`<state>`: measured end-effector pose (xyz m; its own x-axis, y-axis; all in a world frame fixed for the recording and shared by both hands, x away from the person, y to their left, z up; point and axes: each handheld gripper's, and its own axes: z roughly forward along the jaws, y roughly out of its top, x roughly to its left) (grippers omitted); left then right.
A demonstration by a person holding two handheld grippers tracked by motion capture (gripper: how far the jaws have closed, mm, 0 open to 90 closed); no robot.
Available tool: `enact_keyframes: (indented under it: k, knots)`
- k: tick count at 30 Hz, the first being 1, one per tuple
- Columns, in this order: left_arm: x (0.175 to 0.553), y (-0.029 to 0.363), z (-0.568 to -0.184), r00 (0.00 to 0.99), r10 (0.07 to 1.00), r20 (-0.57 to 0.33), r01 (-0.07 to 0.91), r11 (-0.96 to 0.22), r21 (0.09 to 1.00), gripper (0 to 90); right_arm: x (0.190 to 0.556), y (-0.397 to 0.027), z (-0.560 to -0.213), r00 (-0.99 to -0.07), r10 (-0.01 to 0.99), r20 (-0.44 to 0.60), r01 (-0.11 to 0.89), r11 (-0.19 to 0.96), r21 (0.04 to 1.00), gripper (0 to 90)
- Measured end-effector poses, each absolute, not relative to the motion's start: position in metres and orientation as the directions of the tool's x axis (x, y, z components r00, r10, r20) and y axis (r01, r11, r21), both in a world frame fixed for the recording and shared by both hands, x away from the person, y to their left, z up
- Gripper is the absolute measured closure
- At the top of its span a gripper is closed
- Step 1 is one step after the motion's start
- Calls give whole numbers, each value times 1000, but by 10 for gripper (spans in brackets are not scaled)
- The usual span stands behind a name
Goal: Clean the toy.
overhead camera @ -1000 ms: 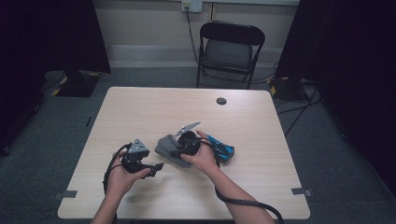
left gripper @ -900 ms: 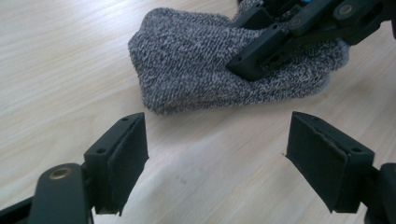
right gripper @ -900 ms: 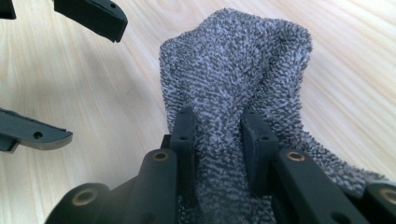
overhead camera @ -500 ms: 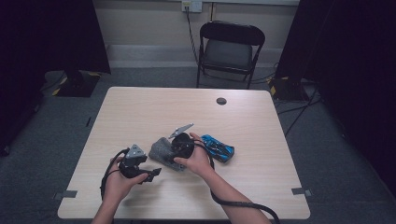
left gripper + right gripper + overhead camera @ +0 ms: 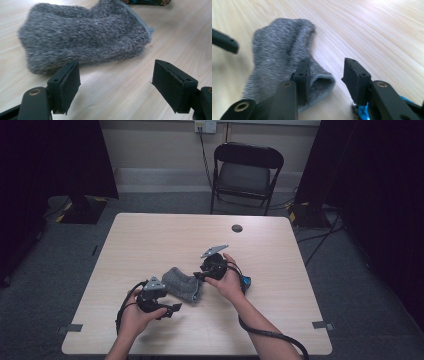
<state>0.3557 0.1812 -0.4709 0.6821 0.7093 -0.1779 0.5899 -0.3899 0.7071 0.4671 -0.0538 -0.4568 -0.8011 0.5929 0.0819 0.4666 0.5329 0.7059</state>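
A grey sock (image 5: 181, 284) is lying mid-table (image 5: 150, 240), with bare wood stretching wide toward the far edge; a blue item (image 5: 245, 281) is sitting just behind the right hand. The right gripper (image 5: 325, 75) is hovering at the sock's open cuff, jaws apart and just closing; the left gripper (image 5: 115, 85) is gaping empty beside the sock.

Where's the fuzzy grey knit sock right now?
In the high view the fuzzy grey knit sock lies flat on the light wooden table, near its front middle, between the left gripper and the right gripper, whose open jaws sit at its cuff.
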Motion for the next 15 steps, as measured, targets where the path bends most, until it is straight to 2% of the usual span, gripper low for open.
enact_keyframes:
  k: [9, 15]
  knots:
    - [370, 184, -475, 622, 757, -200, 624, -326, 710, 211, 452, -54, -474, -832, 550, 76, 446, 580, 682, 618]
    - [382, 188, -481, 582, 780, -230, 651, -278, 706, 228, 437, -59, -478, -844, 530, 83, 435, 585, 684, 614]
